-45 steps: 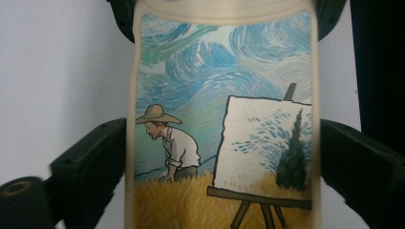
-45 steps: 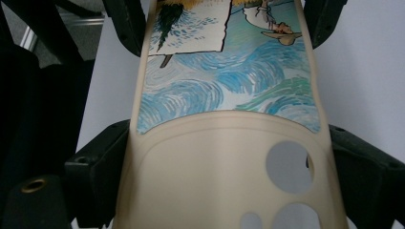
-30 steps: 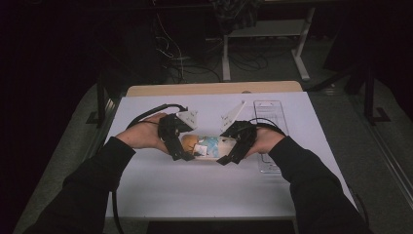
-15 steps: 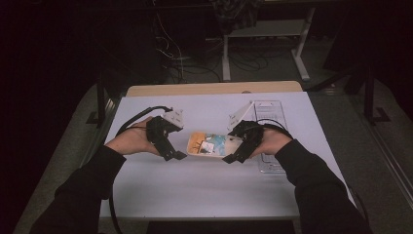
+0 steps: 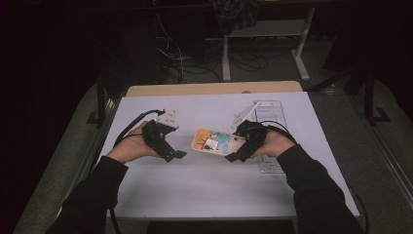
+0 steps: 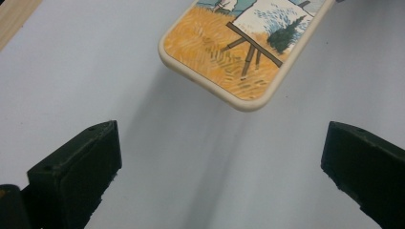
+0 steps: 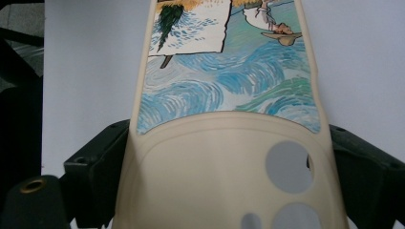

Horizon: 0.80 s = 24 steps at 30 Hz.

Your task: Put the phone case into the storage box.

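Cream silicone edges a painted phone case, and in the right gripper view its camera-hole end sits low in the frame, pinched between the two black jaws of the right hand-held gripper, which clamp it by its long edges. From there the case's long axis runs up the frame, away from that hand; in the high view it points leftward across the middle of the white counter, lifted clear of the surface. Its free, orange-painted end hangs at the top of the left gripper view, just ahead of the left hand-held gripper, whose jaws stand wide apart with nothing between them. Compared with half a second ago, the left hand sits slightly further left and the gap to the case has widened; a second ago both were on the case
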{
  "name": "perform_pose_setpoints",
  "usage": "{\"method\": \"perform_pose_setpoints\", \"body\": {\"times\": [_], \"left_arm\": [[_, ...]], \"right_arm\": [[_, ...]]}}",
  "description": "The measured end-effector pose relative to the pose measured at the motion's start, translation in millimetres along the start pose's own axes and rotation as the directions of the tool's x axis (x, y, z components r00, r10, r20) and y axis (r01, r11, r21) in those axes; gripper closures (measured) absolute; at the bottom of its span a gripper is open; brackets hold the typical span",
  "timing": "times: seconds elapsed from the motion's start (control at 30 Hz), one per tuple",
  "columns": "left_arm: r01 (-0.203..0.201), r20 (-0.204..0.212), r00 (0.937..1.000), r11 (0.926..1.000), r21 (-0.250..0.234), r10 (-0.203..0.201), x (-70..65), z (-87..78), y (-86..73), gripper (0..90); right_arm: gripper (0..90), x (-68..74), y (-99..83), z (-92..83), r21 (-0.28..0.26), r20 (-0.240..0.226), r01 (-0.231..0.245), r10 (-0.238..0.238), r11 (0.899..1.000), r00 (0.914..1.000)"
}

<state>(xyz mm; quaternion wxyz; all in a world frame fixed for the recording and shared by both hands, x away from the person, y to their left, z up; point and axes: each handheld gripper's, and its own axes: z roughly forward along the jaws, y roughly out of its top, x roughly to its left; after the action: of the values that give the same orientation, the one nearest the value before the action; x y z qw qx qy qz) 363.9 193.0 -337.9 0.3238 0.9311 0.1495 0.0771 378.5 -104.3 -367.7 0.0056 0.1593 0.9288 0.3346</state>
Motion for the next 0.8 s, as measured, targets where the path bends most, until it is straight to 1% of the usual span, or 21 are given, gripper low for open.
{"method": "perform_pose_setpoints", "body": {"times": [0.07, 0.1, 0.13, 0.23, 0.33, 0.37, 0.4, 0.47, 0.5, 0.57, 0.6, 0.63, 0.7, 0.73, 0.77, 0.8], "left_arm": [[0.000, -0.001, 1.0000, 0.9999, -0.011, 0.000, -0.3, 1.0, -1.3, 0.0], [0.018, -0.002, 0.9998, 0.9995, -0.025, -0.018, -1.7, 2.6, -2.5, 0.0], [0.017, -0.002, 0.9999, 0.9996, -0.021, -0.017, -1.9, 2.6, -3.0, 0.0], [0.024, -0.016, 0.9996, 0.9990, -0.036, -0.025, -3.4, 4.7, -6.2, 0.0], [0.047, -0.022, 0.9986, 0.9968, -0.064, -0.049, -5.1, 6.8, -9.9, 0.0], [0.065, -0.024, 0.9974, 0.9944, -0.083, -0.068, -6.3, 8.4, -12.1, 0.0], [0.061, -0.028, 0.9976, 0.9947, -0.082, -0.063, -6.2, 9.1, -13.5, 0.0], [0.073, -0.033, 0.9966, 0.9933, -0.089, -0.076, -7.4, 12.0, -17.4, 0.0], [0.084, -0.032, 0.9957, 0.9920, -0.094, -0.087, -7.9, 14.3, -20.0, 0.0], [0.095, -0.039, 0.9944, 0.9906, -0.099, -0.099, -10.1, 18.8, -24.1, 0.0], [0.097, -0.035, 0.9943, 0.9902, -0.100, -0.101, -10.6, 20.5, -25.7, 0.0], [0.089, -0.036, 0.9951, 0.9921, -0.089, -0.092, -10.4, 22.9, -27.7, 0.0], [0.106, -0.032, 0.9936, 0.9909, -0.084, -0.109, -11.5, 24.6, -30.1, 0.0], [0.114, -0.030, 0.9927, 0.9891, -0.093, -0.117, -12.1, 24.7, -31.0, 0.0], [0.111, -0.033, 0.9927, 0.9878, -0.109, -0.116, -11.9, 24.6, -32.6, 0.0], [0.101, -0.032, 0.9940, 0.9900, -0.099, -0.104, -11.2, 23.8, -34.0, 0.0]], "right_arm": [[9.7, -0.7, -1.0, 0.2, -0.002, 0.008, -0.002, 0.002, 1.000, 1.0000], [9.7, -0.5, -1.3, 0.2, -0.002, 0.010, -0.012, 0.012, 1.000, 0.9999], [9.7, -1.3, -1.8, 0.8, -0.003, 0.011, -0.014, 0.015, 1.000, 0.9998], [9.8, -2.2, -3.0, 1.8, -0.007, 0.018, -0.028, 0.028, 1.000, 0.9994], [9.8, -2.9, -5.0, 3.7, -0.016, 0.019, -0.035, 0.036, 0.999, 0.9992], [9.8, -2.8, -5.3, 4.1, -0.017, 0.021, -0.037, 0.038, 0.999, 0.9991], [9.8, -2.2, -5.7, 4.5, -0.017, 0.023, -0.041, 0.042, 0.999, 0.9989], [9.8, -1.7, -5.6, 5.5, -0.013, 0.022, -0.041, 0.042, 0.999, 0.9989], [9.8, -1.0, -5.2, 5.8, -0.008, 0.019, -0.049, 0.049, 0.999, 0.9986], [9.8, -0.5, -4.8, 6.6, -0.005, 0.026, -0.050, 0.050, 0.999, 0.9984], [9.8, -0.4, -4.7, 6.6, -0.007, 0.025, -0.050, 0.050, 0.999, 0.9984], [9.7, -0.5, -4.7, 6.6, -0.009, 0.025, -0.051, 0.051, 0.999, 0.9984], [9.7, -1.3, -4.8, 6.5, -0.014, 0.028, -0.051, 0.052, 0.999, 0.9983], [9.7, -1.5, -5.1, 6.1, -0.014, 0.026, -0.059, 0.059, 0.998, 0.9979], [9.8, -1.7, -5.5, 5.9, -0.017, 0.026, -0.058, 0.059, 0.998, 0.9980], [9.7, -2.1, -5.9, 5.7, -0.015, 0.023, -0.062, 0.062, 0.998, 0.9978]]}}
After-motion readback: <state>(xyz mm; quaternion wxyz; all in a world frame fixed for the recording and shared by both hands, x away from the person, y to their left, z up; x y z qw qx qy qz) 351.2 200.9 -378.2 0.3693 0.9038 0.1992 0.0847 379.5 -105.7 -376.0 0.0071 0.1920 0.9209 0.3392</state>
